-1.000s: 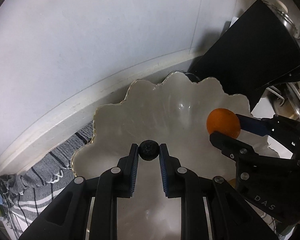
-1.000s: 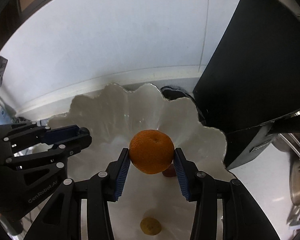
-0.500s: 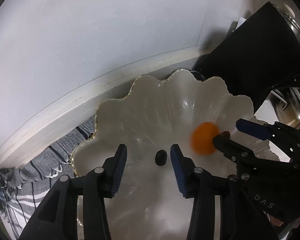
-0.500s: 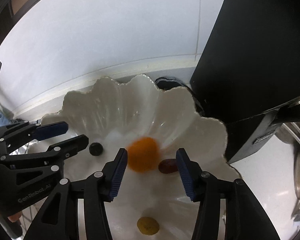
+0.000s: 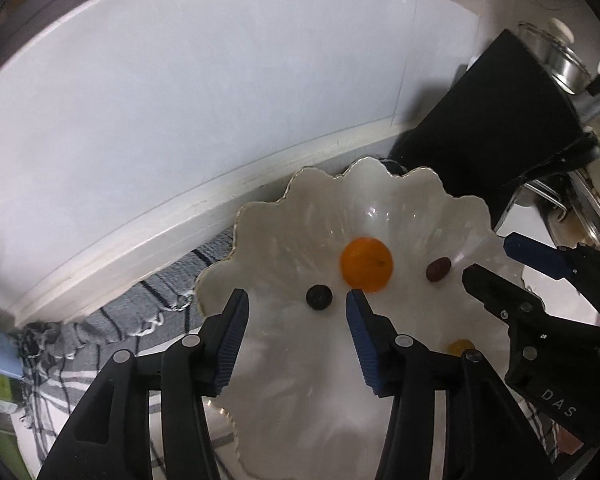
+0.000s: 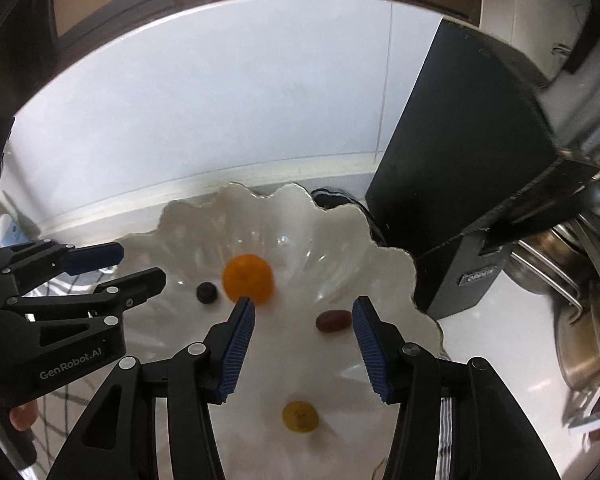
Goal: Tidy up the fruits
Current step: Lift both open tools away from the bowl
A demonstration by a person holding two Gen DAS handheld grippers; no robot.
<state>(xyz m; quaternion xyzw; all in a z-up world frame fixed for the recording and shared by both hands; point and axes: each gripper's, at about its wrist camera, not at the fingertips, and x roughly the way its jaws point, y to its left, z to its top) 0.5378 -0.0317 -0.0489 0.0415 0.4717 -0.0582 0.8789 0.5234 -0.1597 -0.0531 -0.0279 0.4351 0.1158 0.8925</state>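
1. A grey striped cloth [image 5: 112,320] lies at the far left, tucked under the edge of the white scalloped bowl [image 5: 260,232]
2. The left gripper [image 5: 296,304] hangs over the bowl's left half; its jaws have just been opening and stand apart with nothing gripped
3. A small dark berry [image 5: 319,297] lies loose on the bowl floor, seen between the left gripper's tips, touching neither pad
4. The orange [image 6: 248,279] rests near the bowl's centre, just right of the berry
5. The right gripper [image 6: 303,308] hovers above the bowl, jaws parted and empty
6. A reddish-brown oval fruit [image 6: 333,321] lies right of the orange; a small yellow fruit [image 6: 300,416] lies nearer the bowl's front
7. A black box [image 6: 452,152] stands beside the bowl's right rim, with steel pots [image 6: 584,344] further right
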